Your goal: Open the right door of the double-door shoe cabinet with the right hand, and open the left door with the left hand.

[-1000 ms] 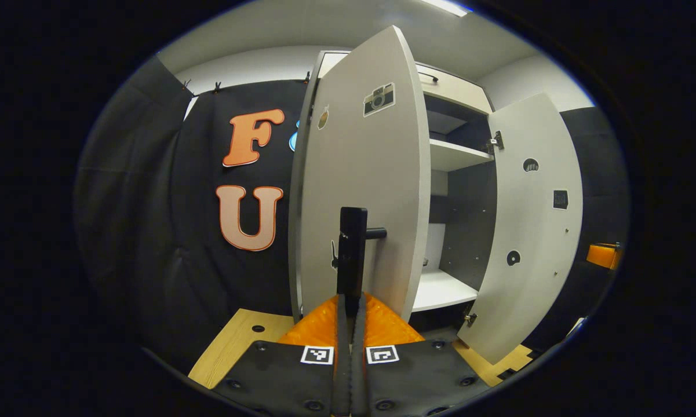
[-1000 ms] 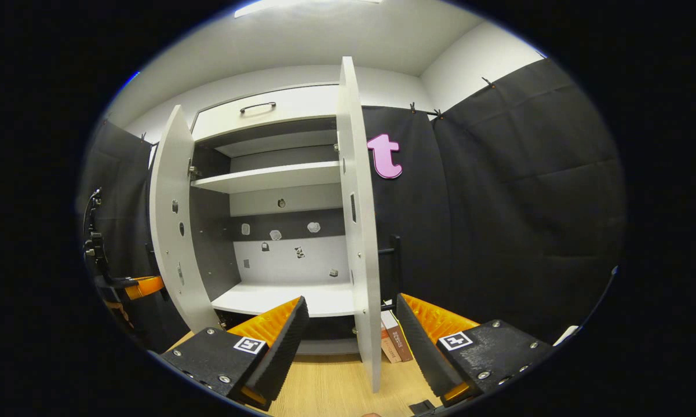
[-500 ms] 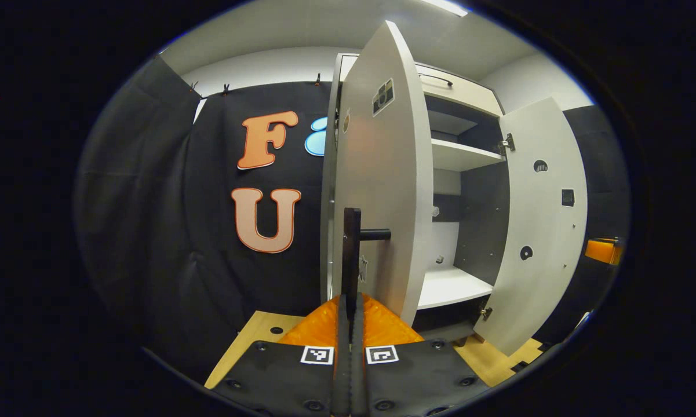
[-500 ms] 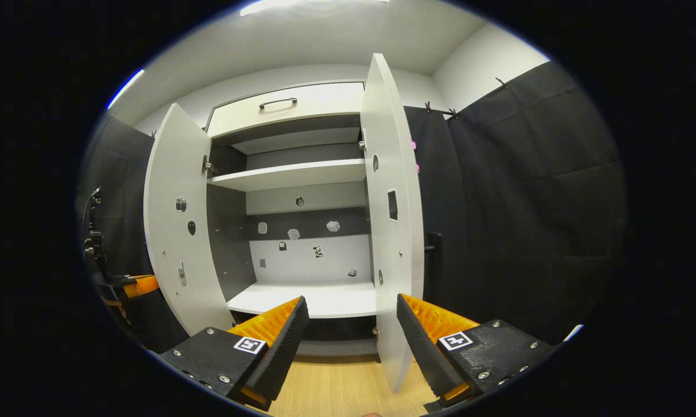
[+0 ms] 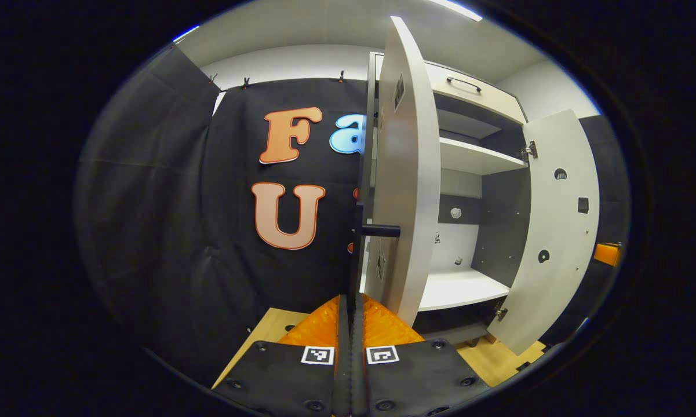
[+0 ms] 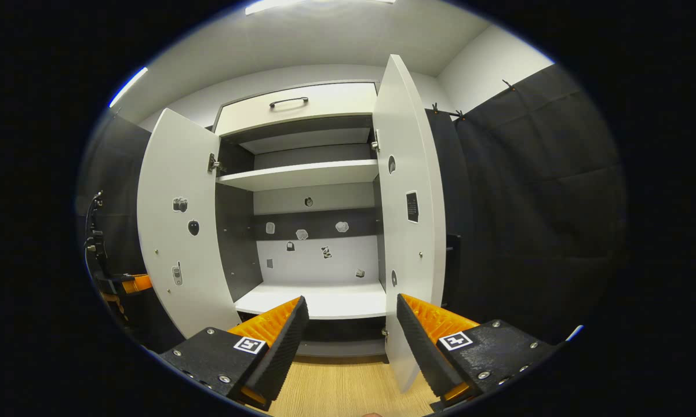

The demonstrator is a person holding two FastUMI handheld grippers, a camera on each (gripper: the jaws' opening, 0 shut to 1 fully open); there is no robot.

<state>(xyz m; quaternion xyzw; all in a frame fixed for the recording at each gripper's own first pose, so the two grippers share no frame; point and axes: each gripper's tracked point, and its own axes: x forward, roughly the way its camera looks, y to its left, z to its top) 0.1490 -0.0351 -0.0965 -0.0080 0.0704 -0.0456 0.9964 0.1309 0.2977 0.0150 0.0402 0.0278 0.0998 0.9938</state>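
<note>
The white shoe cabinet (image 6: 301, 174) stands with both doors swung out. In the left gripper view my left gripper (image 5: 351, 304) is shut on the black vertical handle (image 5: 356, 249) of the left door (image 5: 405, 174), which I see almost edge-on. Farther right hangs the right door (image 5: 562, 231), inner face showing. In the right gripper view my right gripper (image 6: 350, 307) is open and holds nothing, in front of the cabinet's lower shelf. The right door (image 6: 408, 220) stands just beyond its right finger (image 6: 423, 336), and the left door (image 6: 179, 226) is at the left.
A closed top drawer (image 6: 295, 107) with a black pull sits above the shelves. Small stickers dot the cabinet's back panel and door insides. Wooden floor (image 6: 336, 388) lies under the right gripper. Black cloth walls flank the cabinet on both sides.
The left door has swung further open with my left gripper on its handle, now nearly edge-on. The right gripper view has shifted so the right door's inner face shows more.
</note>
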